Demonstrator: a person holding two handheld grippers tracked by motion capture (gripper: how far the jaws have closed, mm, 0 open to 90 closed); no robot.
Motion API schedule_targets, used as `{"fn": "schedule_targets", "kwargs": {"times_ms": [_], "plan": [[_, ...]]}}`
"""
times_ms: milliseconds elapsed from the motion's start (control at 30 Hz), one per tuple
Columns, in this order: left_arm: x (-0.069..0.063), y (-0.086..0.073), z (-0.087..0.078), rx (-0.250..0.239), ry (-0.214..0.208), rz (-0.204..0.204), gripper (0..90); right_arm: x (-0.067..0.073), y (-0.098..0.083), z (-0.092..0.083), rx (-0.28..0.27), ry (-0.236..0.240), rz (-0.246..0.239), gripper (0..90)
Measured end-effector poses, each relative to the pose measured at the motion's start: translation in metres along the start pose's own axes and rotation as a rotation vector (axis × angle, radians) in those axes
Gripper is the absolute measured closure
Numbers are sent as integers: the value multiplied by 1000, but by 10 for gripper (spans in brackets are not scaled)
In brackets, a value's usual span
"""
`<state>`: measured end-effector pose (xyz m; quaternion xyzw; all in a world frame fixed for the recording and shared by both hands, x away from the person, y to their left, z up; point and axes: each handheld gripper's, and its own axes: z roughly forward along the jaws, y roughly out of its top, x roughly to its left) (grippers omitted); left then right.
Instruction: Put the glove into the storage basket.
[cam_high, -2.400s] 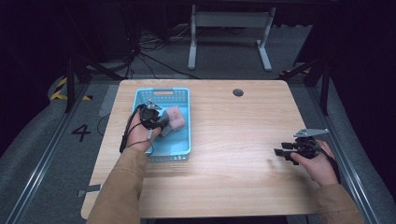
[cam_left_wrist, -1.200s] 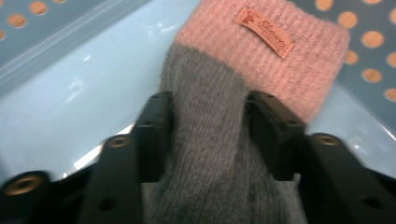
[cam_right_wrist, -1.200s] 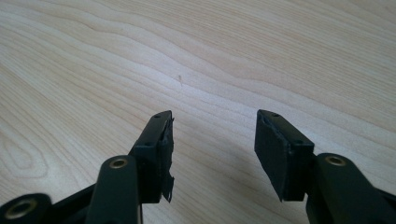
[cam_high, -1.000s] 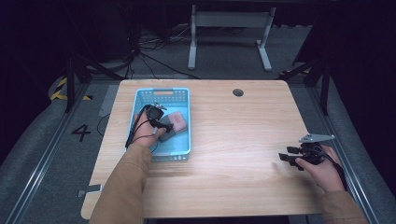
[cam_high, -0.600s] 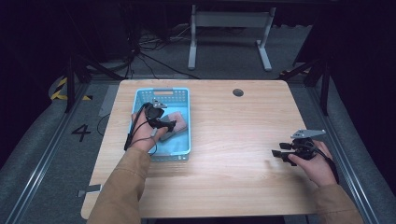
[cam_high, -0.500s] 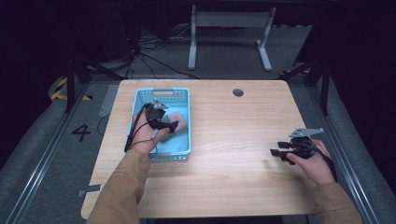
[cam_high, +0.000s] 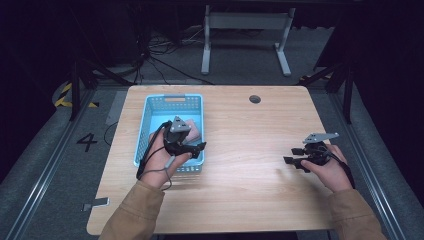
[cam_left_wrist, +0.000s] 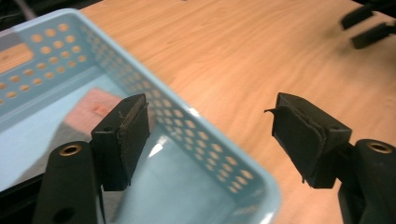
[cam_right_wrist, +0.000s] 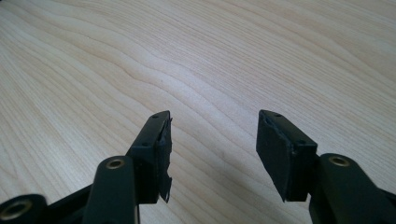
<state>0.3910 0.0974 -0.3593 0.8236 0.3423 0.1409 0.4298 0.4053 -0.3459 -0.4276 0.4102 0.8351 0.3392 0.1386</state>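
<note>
The left tongs hovered over the near right corner of the light blue perforated plastic basket, their jaws standing wide with nothing between them. In the left gripper view the basket's rim passed under the gap between the two black pads. A pink soft-looking item lay on the basket floor, just beyond the left tongs and apart from them. The basket sat on the left half of the pale wooden desk. The right tongs were near the desk's right edge, jaws also wide and empty above bare wood.
</note>
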Motion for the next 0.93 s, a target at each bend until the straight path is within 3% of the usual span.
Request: {"fn": "schedule_targets", "kwargs": {"times_ms": [167,300,400,567,700,767,867,933], "plan": [[-20,-8,0,-7,-47,44,280,2,0,0,7,24,-9,460],[-36,-16,1,17,-100,87,280,2,-2,0,12,34,-8,459],[-47,-25,4,17,-137,87,277,1,-5,1,23,31,-5,459],[-66,-39,11,65,-180,136,276,1,-8,3,30,36,-4,457],[-80,-54,26,97,-275,165,277,1,-9,4,37,36,-5,457],[-81,-61,35,132,-309,166,281,1,-10,4,41,37,-7,456],[-80,-65,41,186,-308,183,290,2,-9,4,40,38,-6,455],[-78,-66,40,195,-314,167,284,2,-9,5,41,35,-5,455]]}}
